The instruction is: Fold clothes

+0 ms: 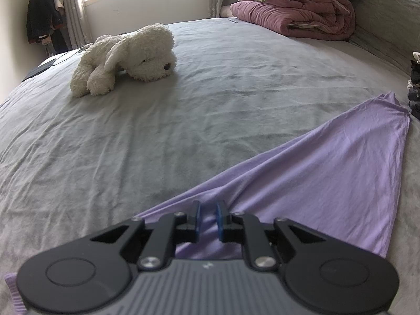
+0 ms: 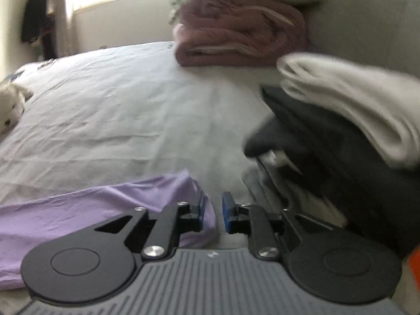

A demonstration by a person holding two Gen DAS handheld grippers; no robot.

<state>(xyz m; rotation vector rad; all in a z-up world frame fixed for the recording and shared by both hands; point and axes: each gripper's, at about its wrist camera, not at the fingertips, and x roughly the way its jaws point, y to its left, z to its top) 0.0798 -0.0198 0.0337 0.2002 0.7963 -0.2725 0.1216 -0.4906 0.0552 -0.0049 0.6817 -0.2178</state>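
On the bed (image 1: pixel 183 120), toward five o'clock in the left view, lies the shirt (image 1: pixel 328 162), a lilac garment spread flat with creases fanning out from the near end. Those creases run to the left claw (image 1: pixel 208 219), whose blue pads stand narrow with a ridge of lilac cloth pinched between them; the pull lines suggest it holds an edge so the fabric can be dragged or lifted into a fold.

In the right view the shirt sits at eight o'clock, its corner reaching just beside the right claw (image 2: pixel 213 215). That claw's jaws stand a little apart with nothing between them, the left pad touching or just over the cloth's edge; I judge it is placed to take the opposite corner.

At three o'clock a pile (image 2: pixel 341 136) of dark and white clothes waits near the shirt. Farther off, a plush dog (image 1: pixel 126 60) rests at eleven o'clock and folded quilts (image 1: pixel 294 10) at one o'clock.
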